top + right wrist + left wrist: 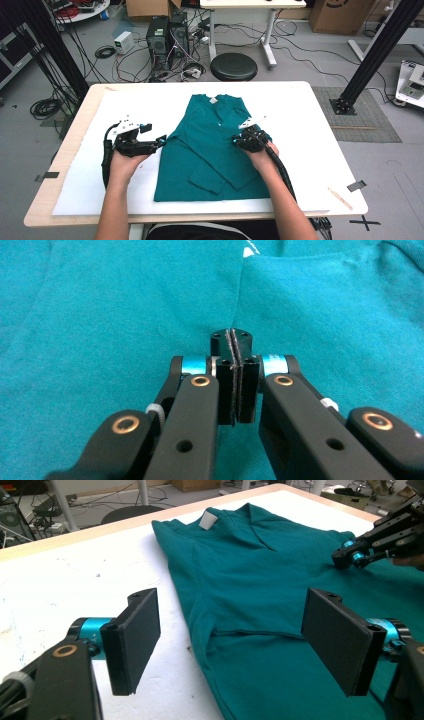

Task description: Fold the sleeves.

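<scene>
Both claws sit low over the table, one at each side of a teal shirt. My left claw [161, 140] has its two flat black jaws spread wide apart with nothing between them; in the left gripper view [231, 639] they frame the shirt's side edge where it meets the white cover. My right claw [235, 141] has its jaws pressed flat together, and in the right gripper view [234, 347] I see only a thin seam between the pads, with no cloth caught in them. It is low over the shirt, but I cannot tell whether it touches the fabric.

From above, the teal shirt [205, 150] lies flat at the middle of the table, collar toward twelve o'clock, hem toward six. A small white tag [214, 100] shows inside the collar. One sleeve is folded across the lower body, slanting toward five o'clock. My left claw is at nine o'clock from the shirt, just beside its edge; my right claw is at three o'clock, over the shirt's side.

Under the shirt is a white cover [310, 150] spread over a pale wooden table [65, 150]. Beyond the far edge, at twelve o'clock, a round black stool [233, 66] stands on the grey floor, with computer towers [167, 35] and loose cables at eleven o'clock.
</scene>
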